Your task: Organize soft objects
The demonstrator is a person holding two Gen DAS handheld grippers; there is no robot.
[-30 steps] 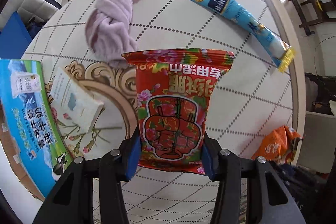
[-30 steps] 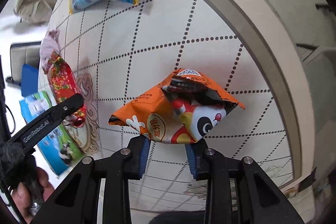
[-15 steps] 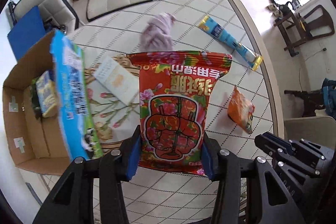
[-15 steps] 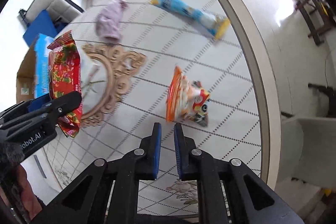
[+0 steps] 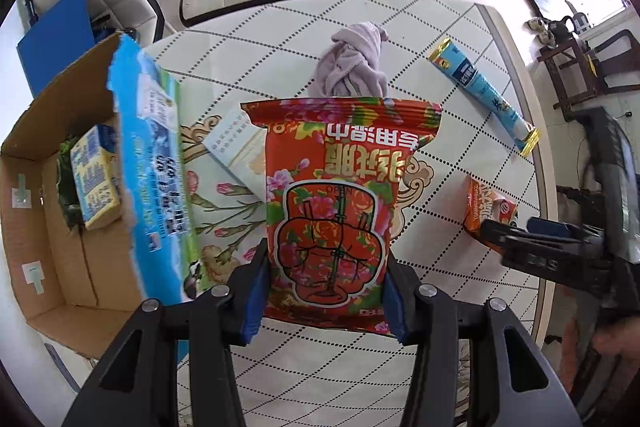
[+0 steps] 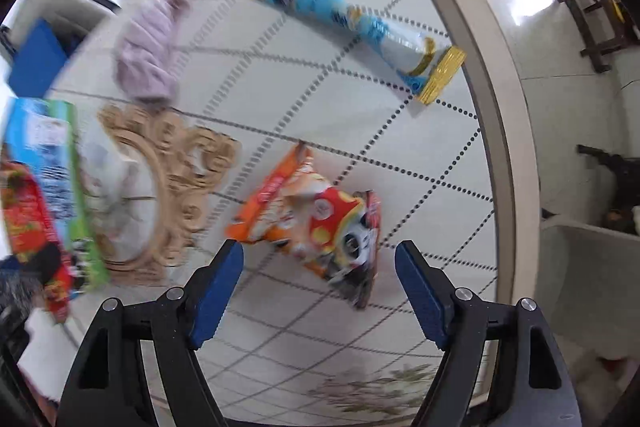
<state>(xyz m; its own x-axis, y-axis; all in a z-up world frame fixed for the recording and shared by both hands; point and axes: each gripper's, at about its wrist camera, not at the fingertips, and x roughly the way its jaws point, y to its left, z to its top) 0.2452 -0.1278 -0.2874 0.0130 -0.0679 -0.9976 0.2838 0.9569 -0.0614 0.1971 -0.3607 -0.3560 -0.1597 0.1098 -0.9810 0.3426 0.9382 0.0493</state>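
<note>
My left gripper (image 5: 326,291) is shut on a red flowered snack bag (image 5: 340,199) and holds it up above the round table (image 5: 452,23). My right gripper (image 6: 320,279) is open and empty, just above an orange snack bag (image 6: 308,215) that lies on the table; that bag also shows in the left wrist view (image 5: 486,209). A lilac cloth (image 5: 352,67) and a long blue snack pack (image 5: 480,87) lie farther back; the right wrist view shows the cloth (image 6: 148,55) and the pack (image 6: 352,23) too.
An open cardboard box (image 5: 36,195) with a blue printed flap (image 5: 152,163) stands left of the table and holds a yellow pack (image 5: 96,183). A white booklet (image 5: 236,147) lies on the table's flower motif. The table edge (image 6: 500,107) runs along the right.
My right gripper has opened from shut and come closer to the orange bag. My left gripper has kept the red bag raised, higher than a second ago, with the box now in view.
</note>
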